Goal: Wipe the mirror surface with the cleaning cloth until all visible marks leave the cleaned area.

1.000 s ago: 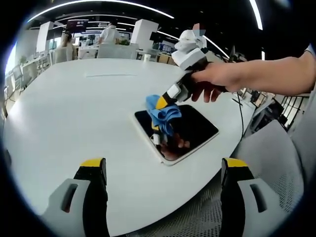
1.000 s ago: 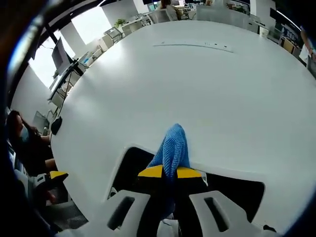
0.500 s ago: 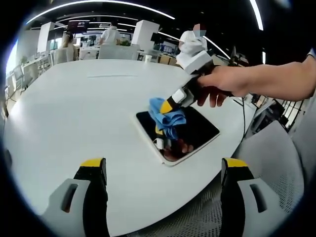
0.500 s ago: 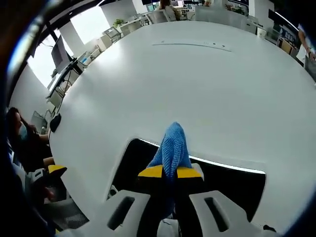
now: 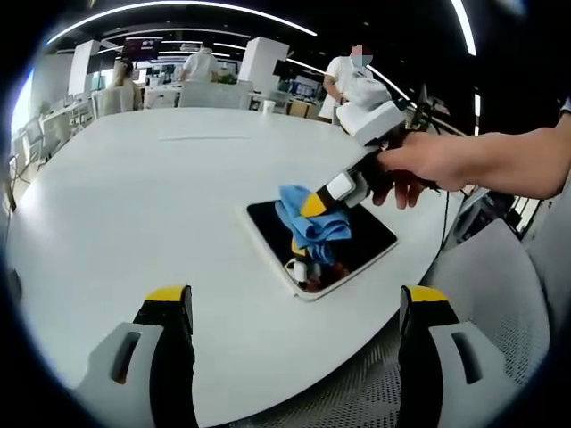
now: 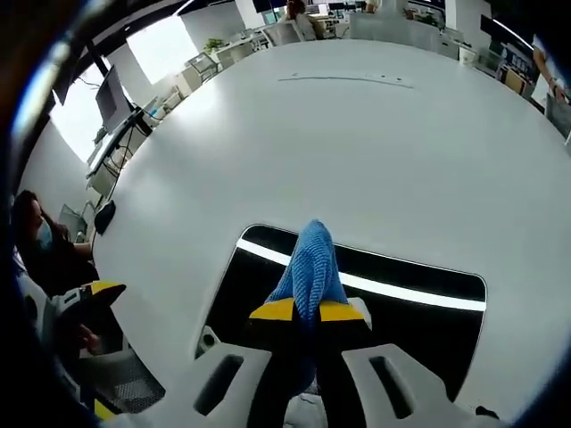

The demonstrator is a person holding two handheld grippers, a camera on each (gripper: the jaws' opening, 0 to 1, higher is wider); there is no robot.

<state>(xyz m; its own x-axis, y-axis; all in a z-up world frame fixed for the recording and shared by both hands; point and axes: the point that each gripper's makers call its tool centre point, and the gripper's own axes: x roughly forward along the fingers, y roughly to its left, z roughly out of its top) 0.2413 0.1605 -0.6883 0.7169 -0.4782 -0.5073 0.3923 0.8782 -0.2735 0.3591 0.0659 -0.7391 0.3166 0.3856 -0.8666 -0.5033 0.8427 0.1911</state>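
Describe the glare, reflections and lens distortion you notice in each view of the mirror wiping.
Left gripper view: the mirror looks dark, reflecting the blue cloth and right gripper; the table edge bows. Right gripper view: a bright ceiling-light streak crosses the mirror; the glossy table bulges, fisheye-curved.

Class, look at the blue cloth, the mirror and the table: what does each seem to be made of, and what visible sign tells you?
Blue cloth: likely microfibre, matte; a fine knitted weave shows and it bunches softly in the right tongs.
Mirror: glass-like and glossy; it reflects a ceiling light strip, with a thin pale border.
Table: smooth white top with faint sheen, perhaps laminate; can't tell for sure.
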